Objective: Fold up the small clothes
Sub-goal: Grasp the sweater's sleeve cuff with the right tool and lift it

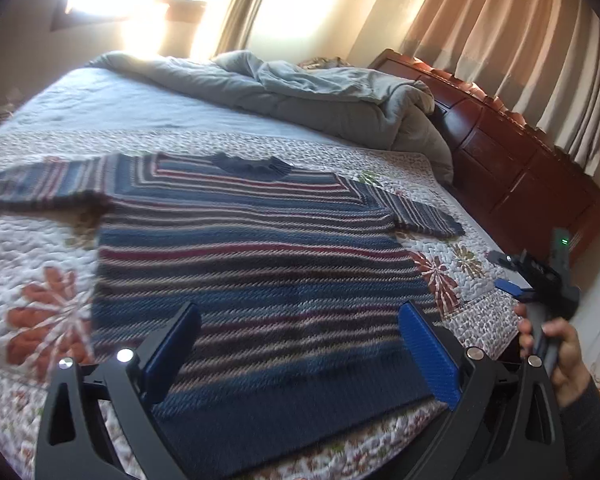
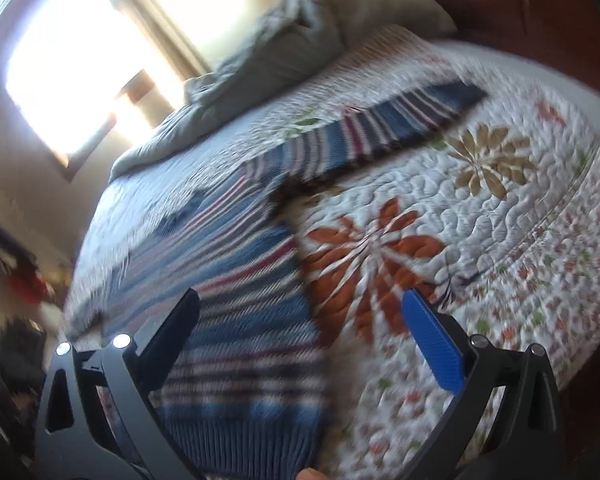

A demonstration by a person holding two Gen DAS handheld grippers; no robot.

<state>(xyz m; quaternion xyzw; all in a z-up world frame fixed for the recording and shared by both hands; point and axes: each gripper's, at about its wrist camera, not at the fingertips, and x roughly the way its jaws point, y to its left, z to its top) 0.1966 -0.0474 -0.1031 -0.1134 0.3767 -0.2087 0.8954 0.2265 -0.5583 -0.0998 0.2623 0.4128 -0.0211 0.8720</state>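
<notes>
From the left wrist, the left tool (image 1: 296,348) gapes wide above a ribbed, striped knit sweater (image 1: 236,256) lying flat on the puckered floral quilt (image 1: 40,304). From the right wrist, the right tool (image 2: 300,340) is equally wide over the sweater's hem.

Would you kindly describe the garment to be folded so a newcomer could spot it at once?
Start at the bed with the floral quilt; a rumpled grey duvet is heaped at its far end. Nearer, spread flat with sleeves out, lies the sweater. Its blue, red and cream stripes are the only stripes on the bed.
</notes>
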